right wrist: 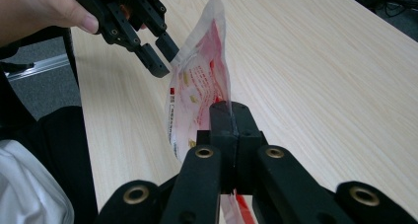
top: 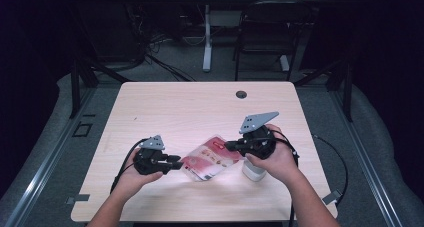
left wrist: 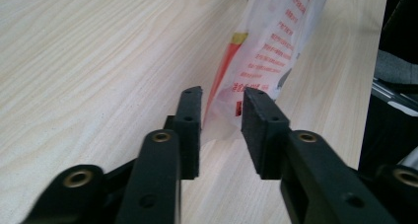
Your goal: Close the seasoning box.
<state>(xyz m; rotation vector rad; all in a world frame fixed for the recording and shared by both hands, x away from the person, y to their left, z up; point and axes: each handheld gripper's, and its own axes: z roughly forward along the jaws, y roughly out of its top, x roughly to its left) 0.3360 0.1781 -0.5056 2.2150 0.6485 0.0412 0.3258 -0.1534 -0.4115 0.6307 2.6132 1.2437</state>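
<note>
A red-and-white plastic bag (top: 207, 159) hangs between the two grippers over the front half of the wooden table (top: 200, 107). My right gripper (top: 229, 145) (right wrist: 230, 108) is shut on one edge of the bag (right wrist: 197, 86), which stands up tilted beyond the jaws. My left gripper (top: 179, 163) (left wrist: 222, 93) holds its jaws apart, with the bag's opposite corner (left wrist: 276, 41) in the gap; the pads do not press on it. In the right gripper view the left gripper (right wrist: 157, 56) straddles the bag's far upper edge, a hand behind it.
A small white object (top: 254, 173) stands on the table under the right hand. A cable hole (top: 241, 94) sits near the table's far edge. Beyond the table are a black chair (top: 265, 32), a desk leg (top: 207, 37) and cables on the floor.
</note>
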